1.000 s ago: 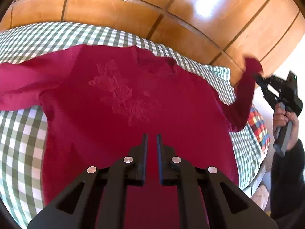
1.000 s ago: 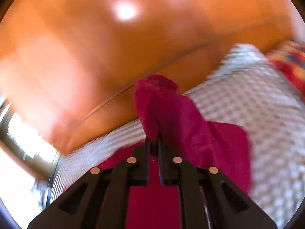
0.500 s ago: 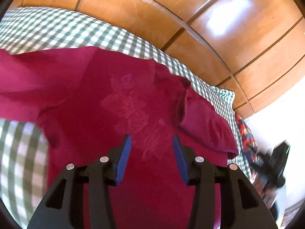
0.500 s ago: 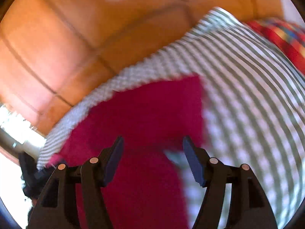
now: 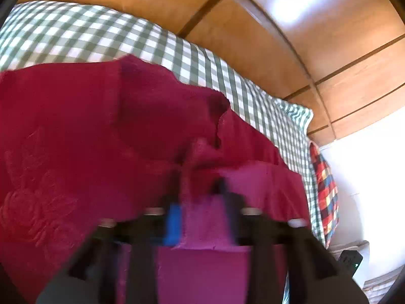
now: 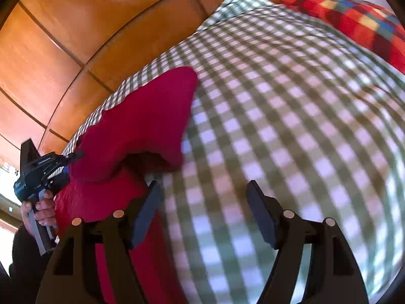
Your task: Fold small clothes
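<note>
left gripper [image 5: 200,197] just closing on shirt [image 5: 76,126] fold, right gripper [image 6: 202,210] opening wide over bare checked cloth [image 6: 291,101] beside the sleeve edge

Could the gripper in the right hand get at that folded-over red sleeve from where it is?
Probably yes. The right gripper has its jaws open over bare checked cloth, and the sleeve lies just beside it with nothing between.

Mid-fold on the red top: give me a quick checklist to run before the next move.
1. Right gripper free of cloth, jaws just opened: ok.
2. Folded sleeve lying on the red top: ok.
3. Left gripper pinching a fold of the top: cannot tell, blurred while its jaws were closing.
4. Top fully on the checked sheet: ok.
5. Far sleeve folded: cannot tell.
</note>
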Demonstrator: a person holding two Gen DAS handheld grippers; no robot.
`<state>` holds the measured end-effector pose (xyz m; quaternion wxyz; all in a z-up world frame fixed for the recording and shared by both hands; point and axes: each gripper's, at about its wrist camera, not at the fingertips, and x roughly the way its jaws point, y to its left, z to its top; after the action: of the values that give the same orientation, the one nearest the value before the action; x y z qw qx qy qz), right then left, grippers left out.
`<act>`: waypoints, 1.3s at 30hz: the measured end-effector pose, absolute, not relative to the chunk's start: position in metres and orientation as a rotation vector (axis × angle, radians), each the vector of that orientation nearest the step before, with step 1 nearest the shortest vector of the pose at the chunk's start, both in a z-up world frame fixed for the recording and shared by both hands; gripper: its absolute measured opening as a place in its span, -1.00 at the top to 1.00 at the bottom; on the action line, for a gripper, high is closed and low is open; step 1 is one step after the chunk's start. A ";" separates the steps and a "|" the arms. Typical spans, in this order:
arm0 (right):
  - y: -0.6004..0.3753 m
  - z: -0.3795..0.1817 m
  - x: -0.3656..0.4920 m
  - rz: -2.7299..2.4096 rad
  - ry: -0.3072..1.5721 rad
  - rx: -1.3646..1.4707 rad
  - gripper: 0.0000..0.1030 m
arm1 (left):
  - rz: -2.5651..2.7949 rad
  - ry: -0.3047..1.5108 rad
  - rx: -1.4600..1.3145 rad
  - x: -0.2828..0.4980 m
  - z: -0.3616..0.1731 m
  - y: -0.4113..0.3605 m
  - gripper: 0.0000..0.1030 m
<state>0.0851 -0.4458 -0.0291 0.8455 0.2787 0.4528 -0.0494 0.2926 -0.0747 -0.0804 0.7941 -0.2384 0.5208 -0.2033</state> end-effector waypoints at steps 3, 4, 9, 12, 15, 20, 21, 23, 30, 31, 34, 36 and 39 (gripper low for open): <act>-0.435 -0.031 0.110 -0.095 0.943 0.557 -0.37 | -0.410 0.994 -0.508 0.288 -0.051 -0.072 0.91; -0.431 -0.030 0.117 -0.093 0.937 0.552 -0.37 | -0.423 0.934 -0.541 0.284 -0.031 -0.064 0.91; -0.412 -0.022 0.134 -0.051 0.895 0.516 -0.49 | -0.388 0.771 -0.533 0.259 0.017 -0.012 0.91; -0.397 -0.031 0.146 -0.061 0.927 0.469 -0.49 | -0.274 0.835 -0.449 0.254 -0.007 0.016 0.91; -0.390 -0.044 0.147 -0.092 0.975 0.432 -0.49 | -0.169 0.935 -0.432 0.250 -0.049 0.038 0.91; -0.386 -0.037 0.132 -0.074 1.014 0.361 -0.49 | -0.147 0.980 -0.513 0.244 -0.086 0.060 0.79; -0.387 -0.032 0.128 -0.057 1.016 0.350 -0.49 | -0.181 0.978 -0.558 0.242 -0.086 0.065 0.66; -0.387 -0.017 0.118 -0.019 0.997 0.328 -0.49 | -0.214 0.967 -0.642 0.242 -0.086 0.073 0.10; -0.365 0.023 0.137 0.090 0.888 0.298 -0.49 | -0.266 0.972 -0.768 0.250 -0.081 0.084 0.08; -0.358 0.022 0.144 0.097 0.890 0.292 -0.49 | -0.291 0.982 -0.796 0.254 -0.083 0.084 0.08; -0.337 0.014 0.168 0.119 0.901 0.255 -0.49 | -0.303 1.033 -0.838 0.272 -0.089 0.076 0.08; -0.328 0.009 0.179 0.110 0.906 0.230 -0.49 | -0.264 1.075 -0.791 0.282 -0.092 0.069 0.34; -0.322 0.003 0.192 0.093 0.906 0.200 -0.49 | -0.261 1.008 -0.727 0.282 -0.077 0.065 0.86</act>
<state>0.1924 -0.3219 0.0033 0.8933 0.0962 0.4367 0.0446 0.2821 0.0653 -0.0768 0.8050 -0.3395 0.4710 -0.1219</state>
